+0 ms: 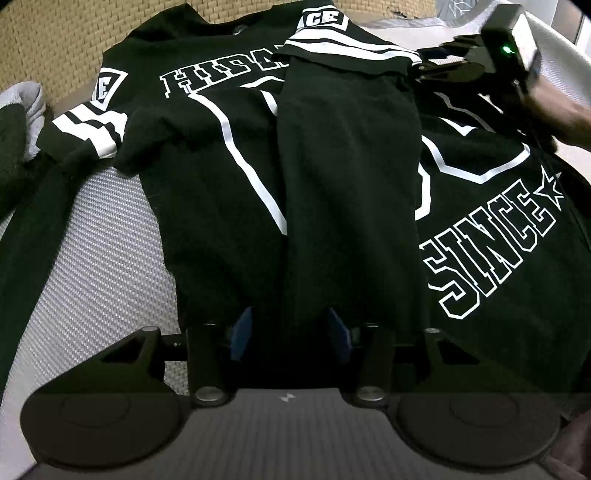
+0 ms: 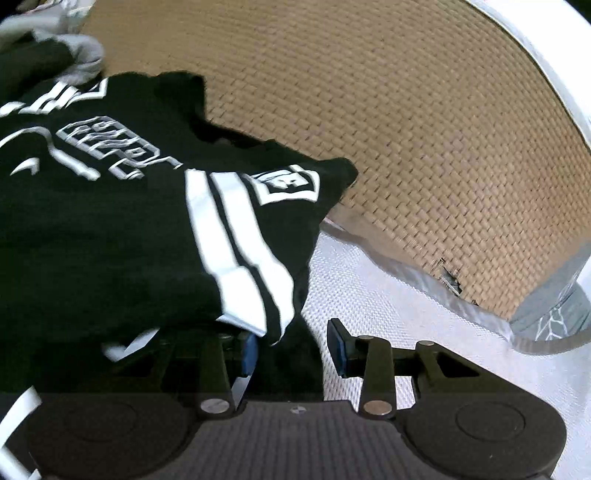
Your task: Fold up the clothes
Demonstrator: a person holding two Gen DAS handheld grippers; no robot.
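Left gripper sat at the hem end of the black sweatshirt, blue pads spread apart with black fabric between them; couldn't tell from the left wrist view whether the fabric was pinched or just lying in the gap. Sweatshirt lay flat, print up, on the white textured sheet, collar end reaching onto the tan woven mat. White outline lettering "SINCE" with a star ran along one side of the chest. One sleeve was folded in over the torso, its white-striped cuff band lying near the collar. Other sleeve hung out sideways, striped, with a patch above the stripes. Grey garment sat bunched beside that sleeve.

Right gripper was at the folded sleeve's striped end, jaws parted; left pad partly under the striped fabric, right pad clear over the sheet. No firm grip visible. Right wrist view was motion-blurred. Mat edge showed a small tear. A hand held the right gripper.
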